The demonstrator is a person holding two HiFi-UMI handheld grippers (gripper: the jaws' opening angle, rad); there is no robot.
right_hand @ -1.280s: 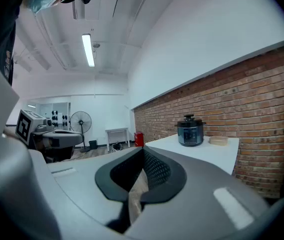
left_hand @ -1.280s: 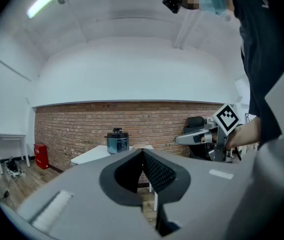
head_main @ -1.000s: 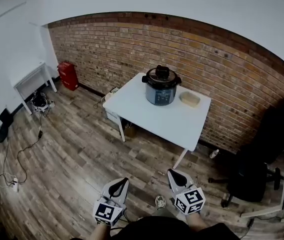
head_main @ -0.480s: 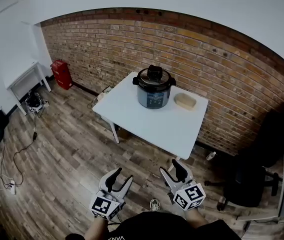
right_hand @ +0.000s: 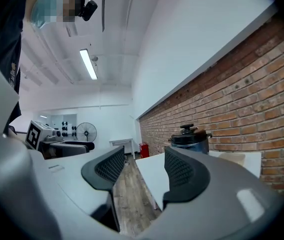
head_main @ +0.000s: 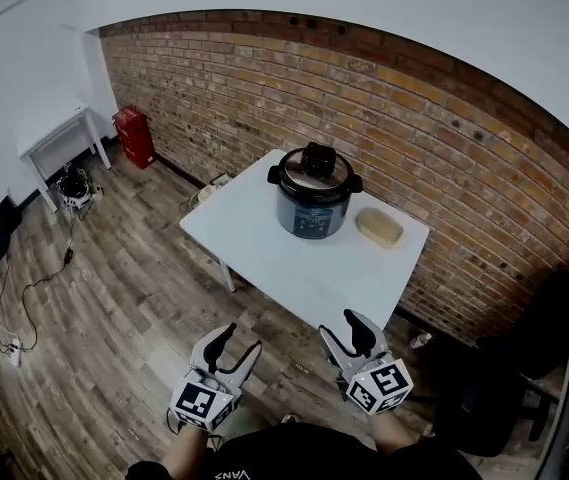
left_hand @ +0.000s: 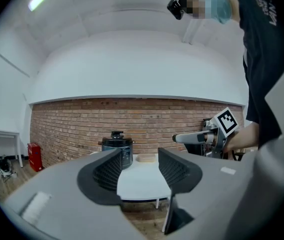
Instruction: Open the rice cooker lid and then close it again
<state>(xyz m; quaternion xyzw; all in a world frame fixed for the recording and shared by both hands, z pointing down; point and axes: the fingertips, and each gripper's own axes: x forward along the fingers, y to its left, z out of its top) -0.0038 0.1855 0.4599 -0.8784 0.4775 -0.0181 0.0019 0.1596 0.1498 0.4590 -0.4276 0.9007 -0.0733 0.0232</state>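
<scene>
A dark rice cooker (head_main: 312, 203) with its black-knobbed lid (head_main: 314, 165) down stands at the far side of a white table (head_main: 264, 243), close to the brick wall. Both grippers hang over the wooden floor, short of the table's near edge, pointing level toward it. My left gripper (head_main: 239, 340) is opening its jaws, and nothing is between them. My right gripper (head_main: 342, 326) is open and empty. The left gripper view looks past my left gripper (left_hand: 139, 159) to the cooker (left_hand: 118, 146) far ahead. Beyond my right gripper (right_hand: 144, 161), the cooker (right_hand: 189, 136) shows to the right.
A beige lidded container (head_main: 379, 228) lies on the table right of the cooker. A black chair (head_main: 554, 308) stands at the right. A red canister (head_main: 134, 136) and a small white side table (head_main: 59, 143) are at the far left, with cables on the floor.
Both grippers' jaws have gone from shut to open. The person has walked toward the table, so the table and cooker now sit nearer and larger.
</scene>
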